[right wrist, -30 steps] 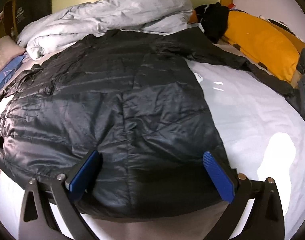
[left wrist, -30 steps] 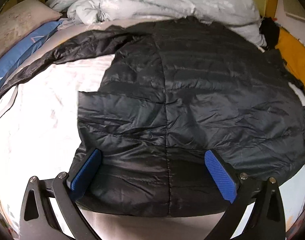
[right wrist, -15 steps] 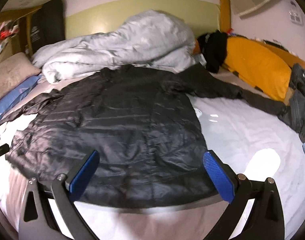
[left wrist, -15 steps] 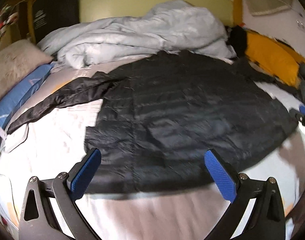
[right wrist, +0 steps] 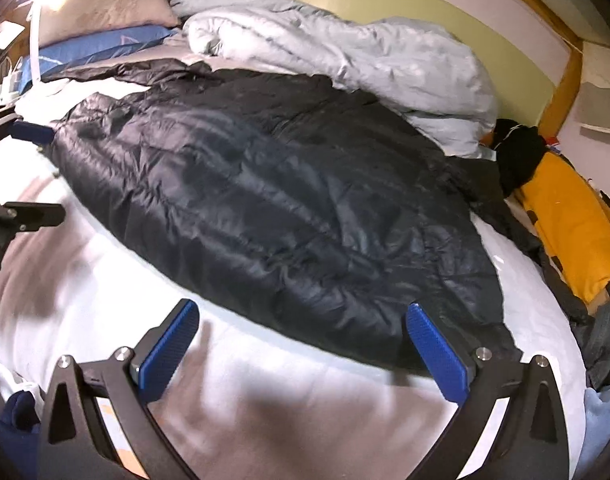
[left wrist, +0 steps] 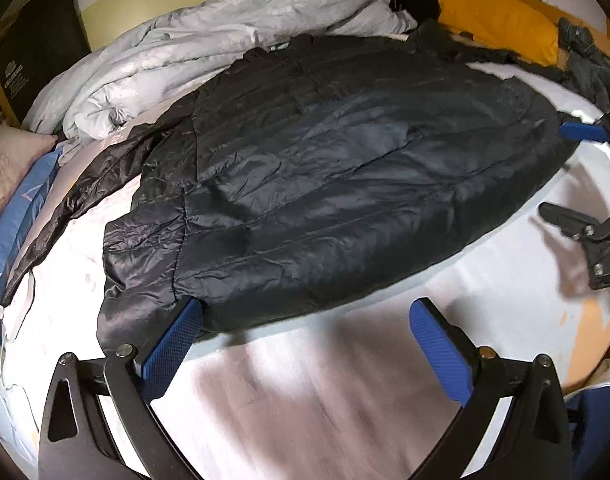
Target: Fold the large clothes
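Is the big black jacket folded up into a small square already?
No, the black jacket lies spread flat across the white bed sheet, its sleeves stretched out.

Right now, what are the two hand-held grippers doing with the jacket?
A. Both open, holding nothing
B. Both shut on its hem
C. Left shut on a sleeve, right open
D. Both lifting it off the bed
A: the left hand-held gripper and right hand-held gripper both have their blue pads spread wide with nothing between them, and the jacket lies flat on the bed.
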`<state>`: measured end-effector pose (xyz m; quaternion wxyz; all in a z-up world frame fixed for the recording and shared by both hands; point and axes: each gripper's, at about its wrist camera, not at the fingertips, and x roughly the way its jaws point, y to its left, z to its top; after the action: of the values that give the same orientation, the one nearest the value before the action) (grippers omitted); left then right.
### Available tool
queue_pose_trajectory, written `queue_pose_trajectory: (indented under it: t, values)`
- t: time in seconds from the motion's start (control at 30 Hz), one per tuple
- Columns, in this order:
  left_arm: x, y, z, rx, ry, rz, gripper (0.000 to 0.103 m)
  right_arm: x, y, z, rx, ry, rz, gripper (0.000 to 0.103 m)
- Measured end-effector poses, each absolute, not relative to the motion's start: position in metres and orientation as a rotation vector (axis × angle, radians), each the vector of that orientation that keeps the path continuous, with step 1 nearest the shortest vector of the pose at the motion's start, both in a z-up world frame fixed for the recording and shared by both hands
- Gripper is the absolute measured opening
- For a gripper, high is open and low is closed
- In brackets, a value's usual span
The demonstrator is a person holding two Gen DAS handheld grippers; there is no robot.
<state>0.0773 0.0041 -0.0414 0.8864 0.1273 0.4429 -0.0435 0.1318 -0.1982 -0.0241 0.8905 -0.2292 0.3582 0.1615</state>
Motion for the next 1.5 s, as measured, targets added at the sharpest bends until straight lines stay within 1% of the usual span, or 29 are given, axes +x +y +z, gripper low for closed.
queue_pose_trajectory:
  t: [0.13,0.23,0.43,0.6,0.63,0.67,0.7,0.73,0.77,0.8,0.83,0.87,0.9,0.97,1.0,1.07,1.23,1.37,1.5]
  values:
    - [0.084,0.01,-0.052,0.274,0.922,-0.058,0.103,0.132,-0.2,-0.034,-0.552,0.722,0.265,0.103]
    - [0.085,0.008,-0.055,0.294,0.903,-0.045,0.103,0.139,-0.205,-0.041,-0.559,0.74,0.23,0.103]
    - [0.094,0.014,-0.058,0.284,0.895,0.012,0.103,0.152,-0.217,-0.044,-0.539,0.735,0.171,0.103]
    - [0.102,0.036,-0.06,0.313,0.854,0.184,0.103,0.167,-0.239,-0.042,-0.447,0.748,0.08,0.103]
    - [0.103,0.039,-0.059,0.326,0.839,0.214,0.102,0.169,-0.242,-0.042,-0.436,0.749,0.061,0.103]
    - [0.104,0.042,-0.058,0.324,0.827,0.237,0.091,0.171,-0.247,-0.041,-0.423,0.751,0.033,0.103]
    - [0.104,0.047,-0.055,0.301,0.821,0.249,0.082,0.172,-0.251,-0.039,-0.408,0.75,0.014,0.101]
    - [0.104,0.051,-0.053,0.269,0.823,0.236,0.069,0.172,-0.256,-0.037,-0.384,0.741,0.005,0.097]
    - [0.104,0.055,-0.051,0.236,0.824,0.217,0.056,0.171,-0.259,-0.033,-0.36,0.728,0.008,0.083]
    - [0.102,0.056,-0.047,0.207,0.819,0.195,0.049,0.17,-0.262,-0.031,-0.346,0.719,0.015,0.066]
    - [0.101,0.056,-0.043,0.187,0.806,0.178,0.04,0.168,-0.262,-0.027,-0.336,0.712,0.027,0.056]
    - [0.099,0.056,-0.037,0.173,0.782,0.169,0.037,0.166,-0.262,-0.024,-0.332,0.705,0.034,0.037]
    - [0.097,0.054,-0.032,0.173,0.759,0.169,0.036,0.163,-0.26,-0.022,-0.329,0.694,0.037,0.026]
    - [0.094,0.053,-0.024,0.172,0.743,0.159,0.03,0.155,-0.257,-0.014,-0.328,0.658,0.029,0.021]
    - [0.09,0.053,-0.022,0.16,0.749,0.156,0.029,0.153,-0.256,-0.011,-0.327,0.646,0.027,0.019]
    - [0.087,0.057,-0.017,0.109,0.782,0.142,0.026,0.148,-0.256,-0.003,-0.311,0.635,0.038,0.018]
    - [0.06,0.058,-0.008,0.078,0.845,0.107,0.025,0.119,-0.265,0.014,-0.252,0.665,0.071,0.017]
    - [0.031,0.064,-0.008,0.012,0.911,0.054,0.026,0.084,-0.27,0.014,-0.27,0.696,0.121,0.017]
    - [0.006,0.062,-0.009,0.025,0.955,0.031,0.026,0.054,-0.276,0.012,-0.278,0.743,0.164,0.017]
